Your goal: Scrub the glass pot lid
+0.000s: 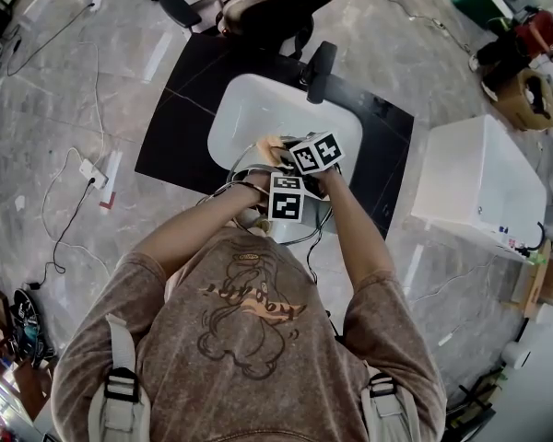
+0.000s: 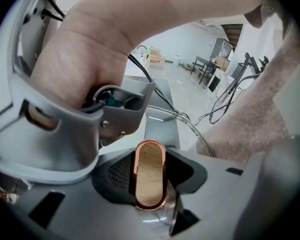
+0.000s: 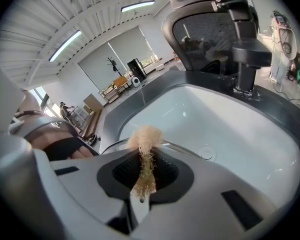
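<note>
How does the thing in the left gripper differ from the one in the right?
The left gripper clamps the lid knob, a smooth wooden oval with a copper rim; the right gripper clamps the scrubber, a frayed tuft of pale fibre. The lid knob keeps its jaws well apart; the scrubber is squeezed thin. Both are tan.

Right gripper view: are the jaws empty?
No, the right gripper is shut on a tan fibrous scrubber, with the white sink beyond it.
</note>
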Demonstrator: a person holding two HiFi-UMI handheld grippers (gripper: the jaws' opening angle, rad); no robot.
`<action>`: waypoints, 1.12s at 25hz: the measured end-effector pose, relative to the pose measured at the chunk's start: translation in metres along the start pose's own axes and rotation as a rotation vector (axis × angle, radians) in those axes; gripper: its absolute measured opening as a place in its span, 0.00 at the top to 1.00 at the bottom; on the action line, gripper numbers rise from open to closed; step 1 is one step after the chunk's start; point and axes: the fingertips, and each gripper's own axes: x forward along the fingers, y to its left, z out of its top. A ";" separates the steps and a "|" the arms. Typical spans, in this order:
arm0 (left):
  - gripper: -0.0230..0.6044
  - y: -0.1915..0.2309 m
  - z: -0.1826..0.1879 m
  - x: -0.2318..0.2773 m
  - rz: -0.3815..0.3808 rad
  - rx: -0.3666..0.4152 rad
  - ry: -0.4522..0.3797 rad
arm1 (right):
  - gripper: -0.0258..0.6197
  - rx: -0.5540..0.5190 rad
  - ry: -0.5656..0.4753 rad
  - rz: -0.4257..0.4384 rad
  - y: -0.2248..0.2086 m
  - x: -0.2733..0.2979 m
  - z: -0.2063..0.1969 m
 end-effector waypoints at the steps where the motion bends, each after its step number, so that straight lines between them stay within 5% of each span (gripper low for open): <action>1: 0.68 0.000 0.000 0.000 -0.002 -0.005 -0.003 | 0.89 -0.002 0.007 0.001 -0.001 0.001 0.000; 28: 0.68 0.002 -0.001 -0.002 0.008 -0.022 -0.028 | 0.89 0.045 0.000 -0.053 -0.019 -0.008 -0.007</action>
